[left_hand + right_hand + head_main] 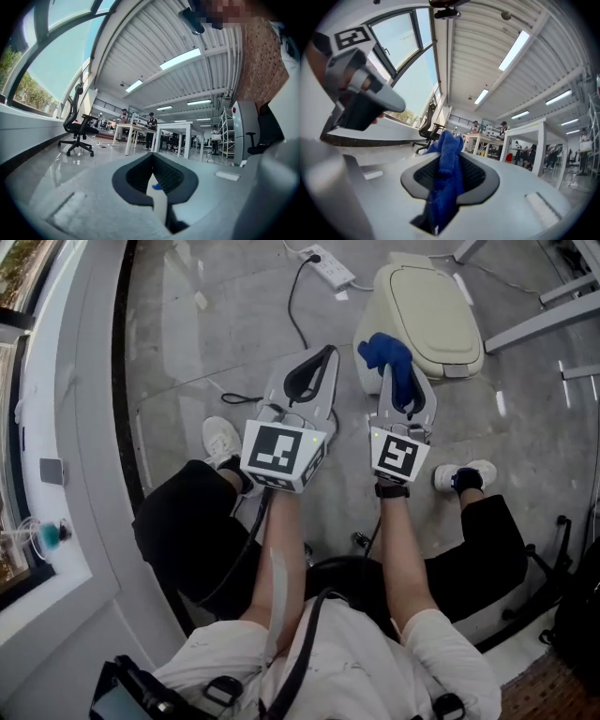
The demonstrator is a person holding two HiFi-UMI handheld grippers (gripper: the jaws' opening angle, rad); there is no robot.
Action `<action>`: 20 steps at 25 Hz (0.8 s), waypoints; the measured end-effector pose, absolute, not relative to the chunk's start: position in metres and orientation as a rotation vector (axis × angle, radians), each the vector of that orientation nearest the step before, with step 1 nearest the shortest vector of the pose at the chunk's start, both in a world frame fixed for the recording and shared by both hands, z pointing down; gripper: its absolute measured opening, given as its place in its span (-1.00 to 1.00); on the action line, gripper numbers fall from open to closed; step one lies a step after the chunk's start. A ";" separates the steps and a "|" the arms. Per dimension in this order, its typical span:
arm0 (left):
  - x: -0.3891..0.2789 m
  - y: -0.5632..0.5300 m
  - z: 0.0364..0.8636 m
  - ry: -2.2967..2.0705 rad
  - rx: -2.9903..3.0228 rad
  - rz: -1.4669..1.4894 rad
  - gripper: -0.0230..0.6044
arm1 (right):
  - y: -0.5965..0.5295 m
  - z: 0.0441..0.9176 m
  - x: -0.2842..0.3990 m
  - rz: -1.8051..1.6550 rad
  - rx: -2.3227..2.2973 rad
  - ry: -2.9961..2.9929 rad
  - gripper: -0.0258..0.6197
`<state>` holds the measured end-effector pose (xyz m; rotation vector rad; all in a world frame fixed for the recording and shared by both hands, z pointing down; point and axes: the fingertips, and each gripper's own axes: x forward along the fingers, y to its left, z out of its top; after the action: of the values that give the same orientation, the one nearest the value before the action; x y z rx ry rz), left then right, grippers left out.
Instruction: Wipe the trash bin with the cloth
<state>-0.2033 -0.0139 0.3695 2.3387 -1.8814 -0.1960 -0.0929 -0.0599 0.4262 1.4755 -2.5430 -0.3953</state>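
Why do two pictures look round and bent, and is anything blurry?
Left gripper view and right gripper view: wide-angle lenses bow the ceiling beams and leave black corners. Right gripper view: the blue cloth, close to the lens, looks slightly soft. Head view: even light, pale window reflections on the glossy grey floor, beige lidded trash bin sharp.

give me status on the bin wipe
Left gripper shut, empty. Right gripper shut on blue cloth, at left edge of trash bin; contact unclear. Power cable on floor nearby.
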 end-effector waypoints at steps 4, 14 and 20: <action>-0.198 0.010 0.364 -1.934 2.298 -0.226 -0.93 | -0.071 0.418 -0.086 -0.507 1.482 -2.387 -0.62; -0.170 0.019 0.388 -1.950 2.267 -0.148 -0.93 | -0.076 0.635 -0.075 -0.299 1.203 -2.237 -0.62; -0.176 0.003 0.420 -1.961 2.209 -0.059 -0.93 | -0.071 0.761 -0.082 -0.235 0.919 -2.151 -0.62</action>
<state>-0.1757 0.0033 0.4199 2.2092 -1.9609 -0.0595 -0.0821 -0.0713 0.7606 0.9195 -2.1507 -0.2354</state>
